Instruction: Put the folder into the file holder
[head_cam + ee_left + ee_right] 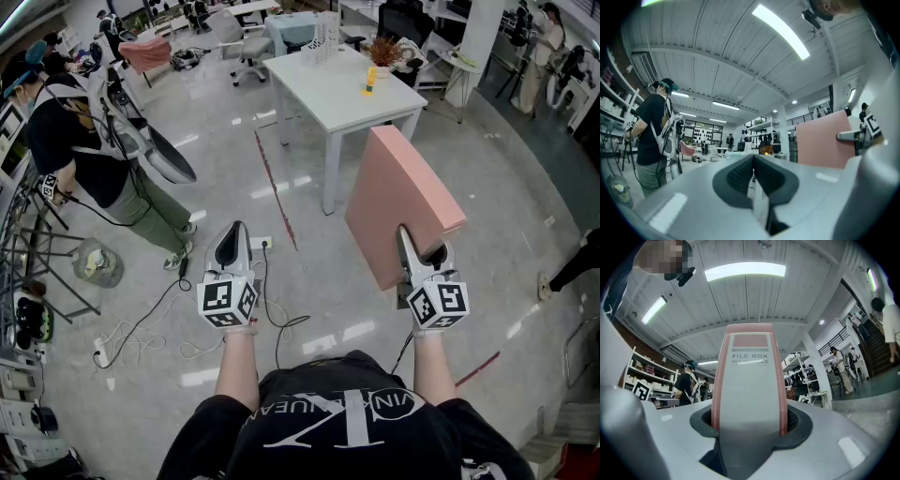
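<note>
A pink folder (398,202), a box-type one with a grey spine labelled FILE BOX (749,380), is held up in the air over the floor. My right gripper (417,246) is shut on its lower spine edge, both pads pressed against the pink sides (750,420). My left gripper (232,246) hangs level to the left of it, with its jaws shut together and nothing between them (753,166). In the left gripper view the folder (822,140) stands at the right. A white mesh file holder (322,39) stands at the far end of the white table (342,89) ahead.
A person in a dark shirt (70,141) stands at the left beside metal shelving (28,272). Cables (141,328) lie on the glossy floor below my left gripper. An orange bottle (371,80) and a plant (382,52) stand on the table. Office chairs (246,42) stand beyond.
</note>
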A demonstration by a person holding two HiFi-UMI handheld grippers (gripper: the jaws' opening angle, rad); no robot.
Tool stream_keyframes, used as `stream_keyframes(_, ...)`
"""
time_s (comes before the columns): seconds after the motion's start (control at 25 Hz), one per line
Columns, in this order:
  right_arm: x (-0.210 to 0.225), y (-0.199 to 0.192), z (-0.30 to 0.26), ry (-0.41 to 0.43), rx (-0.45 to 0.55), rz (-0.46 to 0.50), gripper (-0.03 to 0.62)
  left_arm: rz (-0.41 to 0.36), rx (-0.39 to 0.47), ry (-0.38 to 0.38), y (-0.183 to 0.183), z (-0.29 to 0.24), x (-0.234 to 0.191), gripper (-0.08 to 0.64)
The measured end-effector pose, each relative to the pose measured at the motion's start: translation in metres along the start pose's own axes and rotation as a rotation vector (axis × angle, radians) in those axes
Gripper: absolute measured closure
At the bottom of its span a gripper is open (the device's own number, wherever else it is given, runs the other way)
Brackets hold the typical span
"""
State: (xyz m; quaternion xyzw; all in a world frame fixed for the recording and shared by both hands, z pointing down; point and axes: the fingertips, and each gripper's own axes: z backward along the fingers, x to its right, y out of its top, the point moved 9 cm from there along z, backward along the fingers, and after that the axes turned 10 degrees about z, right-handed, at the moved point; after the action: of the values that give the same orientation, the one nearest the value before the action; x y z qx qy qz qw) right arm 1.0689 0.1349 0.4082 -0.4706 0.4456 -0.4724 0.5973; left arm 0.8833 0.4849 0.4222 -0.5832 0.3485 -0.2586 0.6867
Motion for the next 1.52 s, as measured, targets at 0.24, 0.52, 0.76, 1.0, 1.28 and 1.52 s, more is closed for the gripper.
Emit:
stream_keyframes(0.24, -0.01, -0.004, 0.003, 0.023, -0.011, 0.004, 0.307, 0.021, 0.005, 0.039, -0.003, 0.015, -0.011, 0.56)
stream_keyframes(0.52, -0.017, -0.015, -0.009, 0.021, -0.016, 0.005, 0.307, 0.01, 0.007, 0.035, -0.005, 0.009, -0.02, 0.56)
stream_keyframes(0.76, -0.025, -0.011, -0.014, 0.016, -0.022, 0.013, 0.305, 0.025, -0.019, 0.023, -0.007, 0.01, -0.027, 0.56)
stream_keyframes(1.0, -0.024, -0.017, -0.022, 0.003, -0.054, 0.002, 0.304, 0.05, -0.031, 0.023, -0.014, 0.009, -0.036, 0.56)
stream_keyframes(1.28, -0.02, -0.025, -0.075, 0.033, -0.037, -0.007, 0.304, 0.086, -0.023, 0.08, -0.018, -0.019, -0.066, 0.56)
stream_keyframes(1.52, -0.005, -0.039, -0.159, 0.055, -0.024, -0.019, 0.302, 0.064, -0.028, 0.076, -0.014, -0.092, -0.092, 0.56)
